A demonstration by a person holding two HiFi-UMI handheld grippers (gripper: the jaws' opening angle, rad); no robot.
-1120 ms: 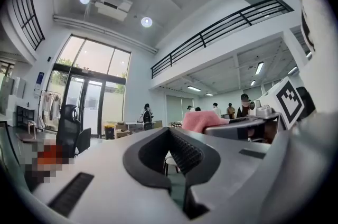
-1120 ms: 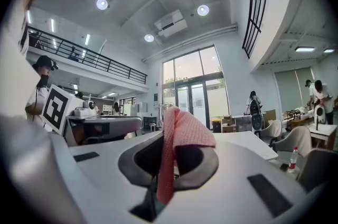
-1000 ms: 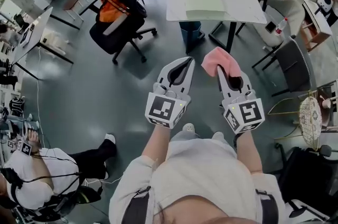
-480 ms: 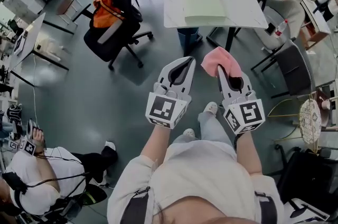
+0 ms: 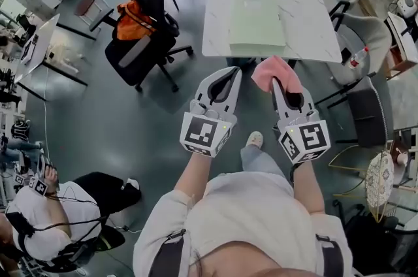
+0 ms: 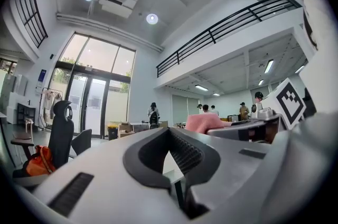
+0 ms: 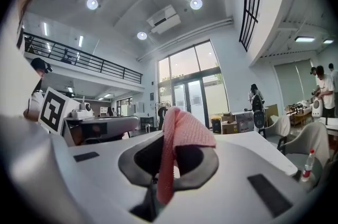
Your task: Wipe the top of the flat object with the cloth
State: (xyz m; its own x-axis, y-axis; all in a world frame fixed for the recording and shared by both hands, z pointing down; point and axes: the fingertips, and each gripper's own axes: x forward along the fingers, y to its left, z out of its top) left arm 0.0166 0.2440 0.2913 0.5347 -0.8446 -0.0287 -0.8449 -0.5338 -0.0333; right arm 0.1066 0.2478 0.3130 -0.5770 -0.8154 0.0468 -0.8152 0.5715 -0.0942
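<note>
the right gripper (image 5: 279,85) has its fingers clamped on the pink cloth (image 5: 274,70), in the air near the white tabletop (image 5: 307,14) where the pale green flat object (image 5: 256,25) lies. beside it, the left gripper (image 5: 230,74) has its fingers together, empty.

Black office chair (image 5: 140,40) with orange bundle (image 5: 134,13) left of white table (image 5: 307,14); person (image 5: 39,230) crouched lower left.

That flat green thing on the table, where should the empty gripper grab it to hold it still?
Probably its near edge, coming from the person's side. The flat green object lies flat on the white table, so only its edges offer a pinch, and the near edge sits closest to the table's rim and the left gripper.
</note>
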